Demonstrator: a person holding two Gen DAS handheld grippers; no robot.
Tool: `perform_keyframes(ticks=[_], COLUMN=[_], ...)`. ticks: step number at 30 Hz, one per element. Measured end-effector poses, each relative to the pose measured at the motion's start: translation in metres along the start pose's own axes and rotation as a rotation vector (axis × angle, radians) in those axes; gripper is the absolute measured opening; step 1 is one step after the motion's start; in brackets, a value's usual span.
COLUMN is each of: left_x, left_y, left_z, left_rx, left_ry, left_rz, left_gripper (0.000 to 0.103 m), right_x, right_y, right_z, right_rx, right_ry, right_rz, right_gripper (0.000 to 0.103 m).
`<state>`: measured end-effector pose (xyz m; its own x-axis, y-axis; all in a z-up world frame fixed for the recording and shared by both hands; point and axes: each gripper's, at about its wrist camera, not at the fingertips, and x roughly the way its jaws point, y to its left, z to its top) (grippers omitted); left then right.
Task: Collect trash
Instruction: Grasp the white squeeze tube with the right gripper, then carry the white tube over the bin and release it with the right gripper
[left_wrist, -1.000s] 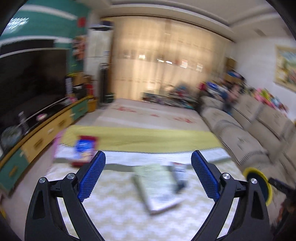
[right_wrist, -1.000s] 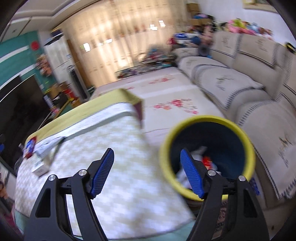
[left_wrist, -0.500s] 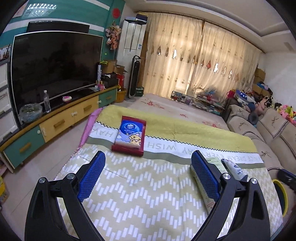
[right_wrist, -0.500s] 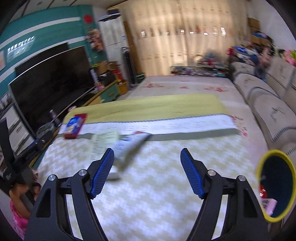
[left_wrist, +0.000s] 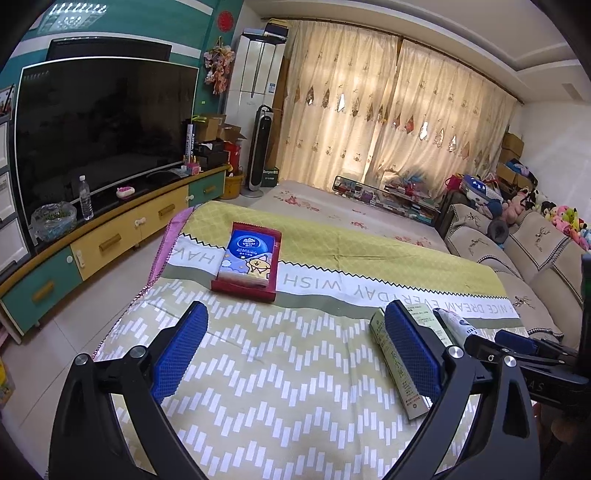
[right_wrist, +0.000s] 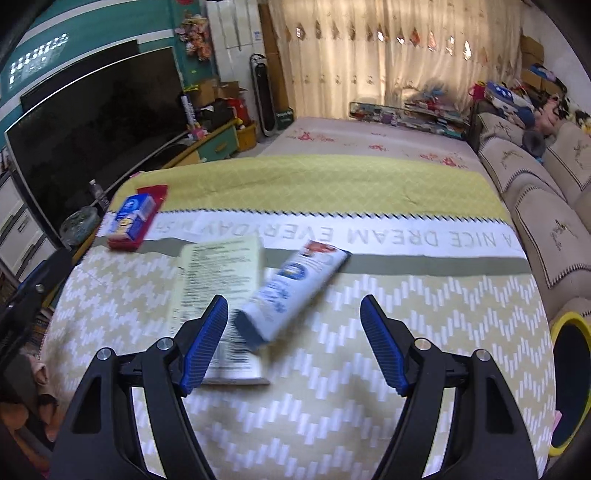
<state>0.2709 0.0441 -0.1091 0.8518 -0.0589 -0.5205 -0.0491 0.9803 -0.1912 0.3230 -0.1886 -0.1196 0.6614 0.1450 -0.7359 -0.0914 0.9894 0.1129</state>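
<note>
On a table under a yellow-and-white zigzag cloth (left_wrist: 280, 387) lie three pieces of trash. A blue tissue pack on a red wrapper (left_wrist: 249, 260) (right_wrist: 133, 219) sits far left. A pale green flat box (right_wrist: 218, 291) (left_wrist: 397, 365) lies mid-table, and a white-and-blue tube (right_wrist: 291, 291) (left_wrist: 456, 326) rests beside it. My left gripper (left_wrist: 295, 354) is open, with the tissue pack ahead of it and the green box behind its right finger. My right gripper (right_wrist: 295, 343) is open above the tube's near end, gripping nothing; its arm shows at the right edge of the left wrist view.
A yellow-rimmed blue bin (right_wrist: 570, 376) stands on the floor at the table's right end, beside a beige sofa (right_wrist: 535, 192). A TV (left_wrist: 99, 133) on a low cabinet (left_wrist: 110, 240) lines the left wall. Curtains and piled toys fill the back.
The right gripper swung left from over the bin to over the tube and box. The left view swung left and sank toward the tissue pack. Both stayed open.
</note>
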Motion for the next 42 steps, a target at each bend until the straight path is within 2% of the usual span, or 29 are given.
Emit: perform_keyframes(ticks=[5,11,15,19,21,23,27,33,38,42], left_x=[-0.001,0.002,0.002,0.003,0.003,0.003,0.003,0.002,0.002,0.002], left_y=[-0.004,-0.005,-0.006,-0.007,-0.008,-0.007,-0.009,-0.009,-0.01,-0.011], left_z=[-0.001,-0.002,-0.002,-0.003,-0.003,-0.003,-0.003,-0.004,-0.004,-0.004], left_rx=[0.002,0.012,0.014,0.017,0.021,0.022,0.028,0.035,0.037,0.045], left_ry=[0.007,0.014,0.016,0.018,0.018,0.019,0.019,0.019,0.019,0.02], left_rz=[-0.004,0.0,-0.001,-0.004,-0.005,-0.007,-0.01,-0.012,-0.011,-0.012], left_gripper=[0.095,0.095,0.095,0.095,0.095,0.095,0.095,0.095,0.095,0.095], right_x=[0.003,0.021,0.041,0.051,0.05,0.05,0.038,-0.004,-0.046,-0.074], right_y=[-0.02,-0.016,-0.016,-0.015,-0.015,-0.016,-0.025,-0.049,-0.092,-0.141], right_z=[-0.002,0.0,0.001,0.001,0.0,0.001,-0.002,-0.008,-0.022,-0.041], right_rx=[0.036,0.005,0.012,0.007,-0.001,0.007,0.022,0.064,0.131,0.216], right_ry=[0.003,0.033,0.096,0.115,0.114,0.115,0.107,0.047,-0.012,-0.047], right_rz=[-0.021,-0.048,-0.031,-0.045,-0.056,-0.046,-0.017,0.007,-0.026,-0.119], right_gripper=[0.07,0.069,0.056,0.045,0.024,0.021,0.018,0.018,0.018,0.018])
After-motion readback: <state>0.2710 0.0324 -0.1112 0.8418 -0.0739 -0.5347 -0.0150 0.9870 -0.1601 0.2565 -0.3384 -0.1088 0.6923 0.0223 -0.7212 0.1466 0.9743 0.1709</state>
